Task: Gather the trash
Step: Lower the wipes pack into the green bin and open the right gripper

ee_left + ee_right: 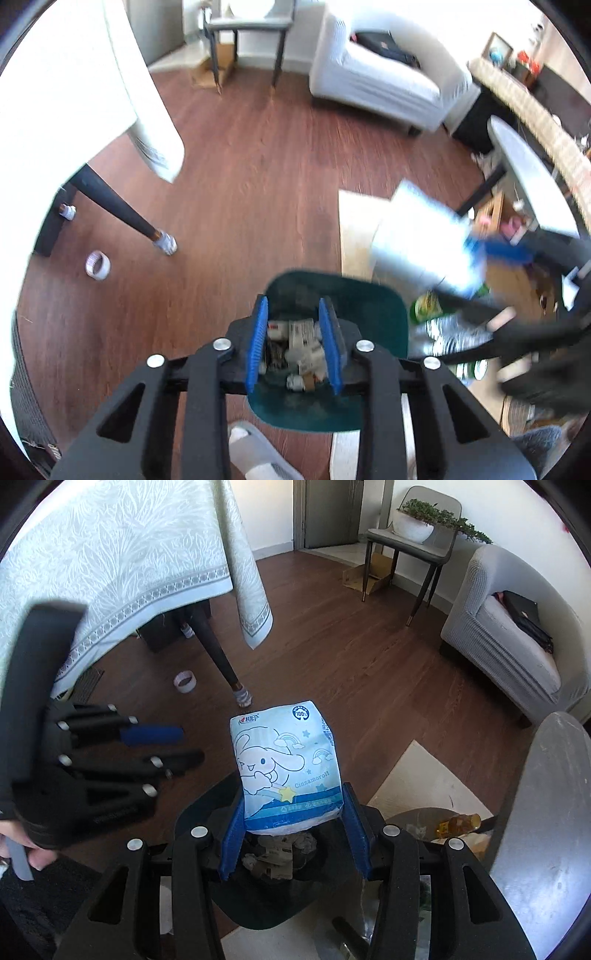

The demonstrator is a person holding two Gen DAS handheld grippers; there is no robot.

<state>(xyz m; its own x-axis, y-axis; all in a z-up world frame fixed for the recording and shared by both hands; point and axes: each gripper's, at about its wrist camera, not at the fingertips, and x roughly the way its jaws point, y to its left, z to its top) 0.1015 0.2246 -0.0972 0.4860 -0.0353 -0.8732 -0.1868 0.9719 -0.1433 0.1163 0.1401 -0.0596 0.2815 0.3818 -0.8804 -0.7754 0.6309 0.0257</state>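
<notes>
- Tissue pack [286, 768], white and blue with a cartoon rabbit and the word Cinnamoroll, stands between the blue pads of the right gripper [295, 812], which press on its lower end from both sides at a middle opening. Its long axis runs forward along the fingers, away from the camera.
- Directly under the pack is the dark green trash bin [258, 908], with crumpled paper and small boxes already inside. This is the relation that matters: the pack is over the bin mouth, so I judge a release would drop it in.
- Right gripper points steeply down at the bin; in the left wrist view the pack [421, 240] appears blurred, up and to the right of the bin [369, 306].
- Left gripper [295, 343] also points steeply down over the bin, its jaws parted rather narrowly with nothing between them; only the bin contents show in the gap.
- More trash, a clear plastic bottle [450, 332] and a green wrapper [424, 306], lies on the floor just beside the bin, nearer to the right hand.
</notes>
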